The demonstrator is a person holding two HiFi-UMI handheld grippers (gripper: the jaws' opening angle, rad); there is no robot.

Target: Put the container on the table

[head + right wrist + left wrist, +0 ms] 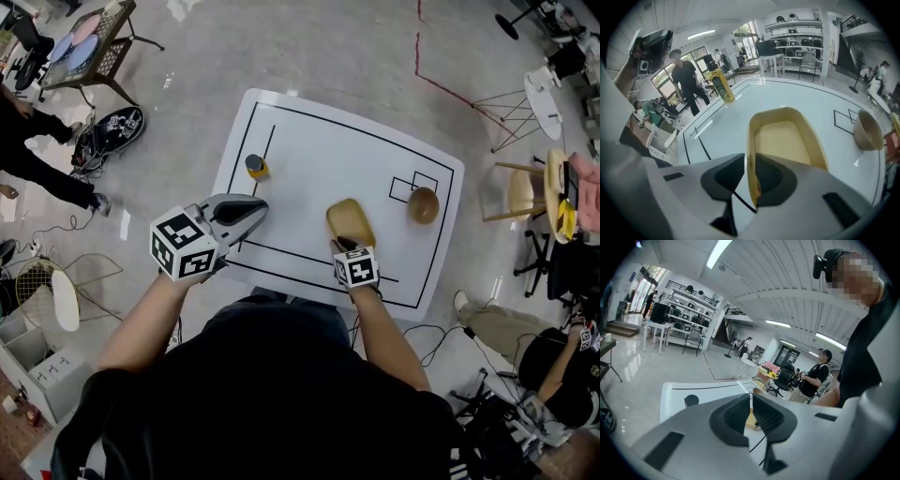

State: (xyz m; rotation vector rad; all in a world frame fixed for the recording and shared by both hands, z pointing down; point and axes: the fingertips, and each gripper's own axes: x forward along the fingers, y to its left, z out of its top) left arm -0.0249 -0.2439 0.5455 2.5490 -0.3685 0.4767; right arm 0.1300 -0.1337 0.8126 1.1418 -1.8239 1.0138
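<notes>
Grips yellow container [783, 140] by near wall, right gripper [750, 180] jaws clamped, likely for level set-down on desk [319, 141]; parks left gripper [751, 416] mid-left, jaws together, empty.

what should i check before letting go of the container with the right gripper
1. Right gripper shut on the container rim: ok.
2. Container base resting on the table: cannot tell.
3. Container inside the black outline: ok.
4. Bowl and bottle stand apart from the container: ok.
5. Left gripper shut, empty, off to the container's left: ok.
</notes>
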